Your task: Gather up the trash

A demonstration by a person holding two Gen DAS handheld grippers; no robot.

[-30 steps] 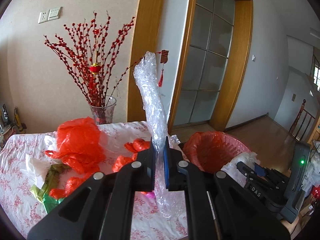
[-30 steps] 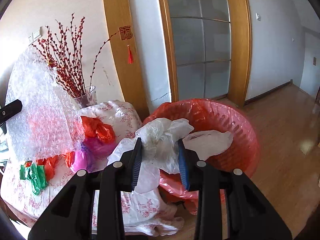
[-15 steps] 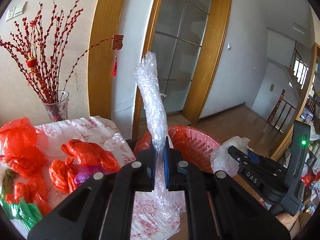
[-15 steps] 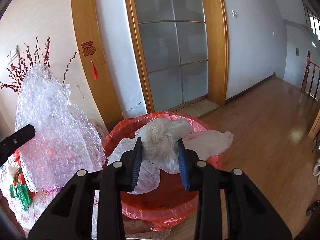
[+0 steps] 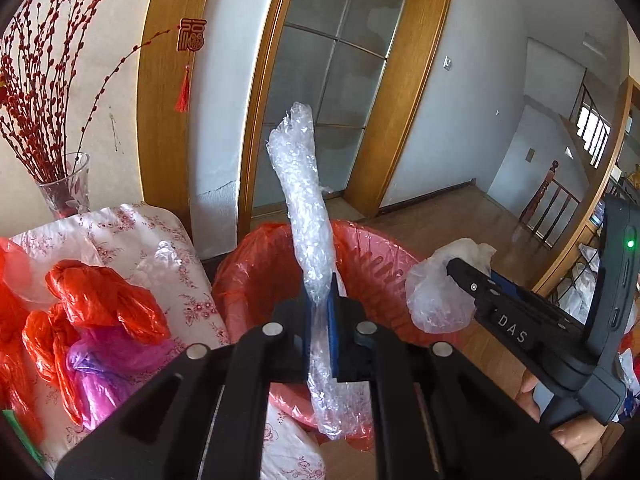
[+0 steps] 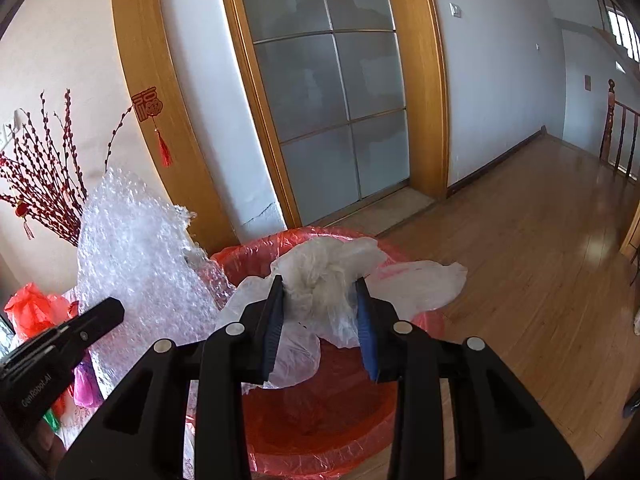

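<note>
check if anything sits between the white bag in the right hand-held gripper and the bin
Nothing visible does. The right hand-held gripper holds the white plastic bag directly over the red-lined bin, whose open mouth lies clear below it. The bubble wrap hangs off to the left.

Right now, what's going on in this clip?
A person is clearing trash with two handheld grippers. The left gripper is clamped on a sheet of bubble wrap, and the right gripper is clamped on a crumpled white plastic bag. Both are held above the red-lined trash bin, not yet released. More red bags and a purple bag lie on the floral-clothed table beside the bin.
</note>
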